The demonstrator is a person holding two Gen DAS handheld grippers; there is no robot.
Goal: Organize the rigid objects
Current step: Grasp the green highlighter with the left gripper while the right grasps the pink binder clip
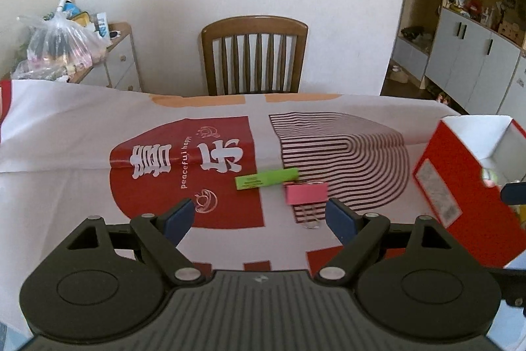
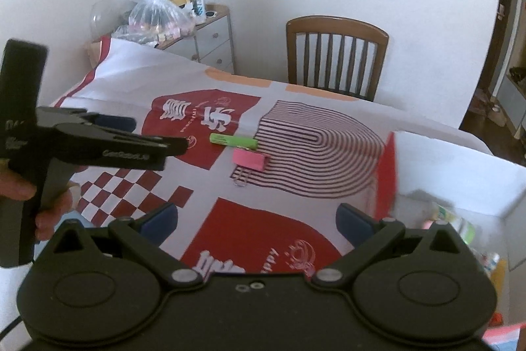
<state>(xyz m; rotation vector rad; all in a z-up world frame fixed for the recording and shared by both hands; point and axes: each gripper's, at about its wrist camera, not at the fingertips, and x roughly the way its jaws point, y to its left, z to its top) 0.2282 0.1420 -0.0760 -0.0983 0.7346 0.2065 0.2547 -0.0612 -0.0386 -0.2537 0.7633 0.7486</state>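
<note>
Both grippers stand wide with nothing between the jaws. The left gripper point(image 1: 259, 216) hovers over the middle of the tablecloth point(image 1: 65, 134); the pink binder clip point(image 1: 306, 192) lies just beyond its right finger. It looks light, stiff and springy, best pinched across its flat pink body, not the wire loops. Touching its far corner, the green tube point(image 1: 267, 178) looks light, hard, perhaps prone to rolling. The right gripper point(image 2: 258, 219) hangs nearer the table's edge, well short of both. The red box point(image 1: 466, 186) waits at the right edge.

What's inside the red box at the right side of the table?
The red box is open-topped with a white interior. In the right wrist view, blurred items lie inside: something pink, something green-and-white, something yellow. What they are can't be told, and the box's near wall hides the rest.
</note>
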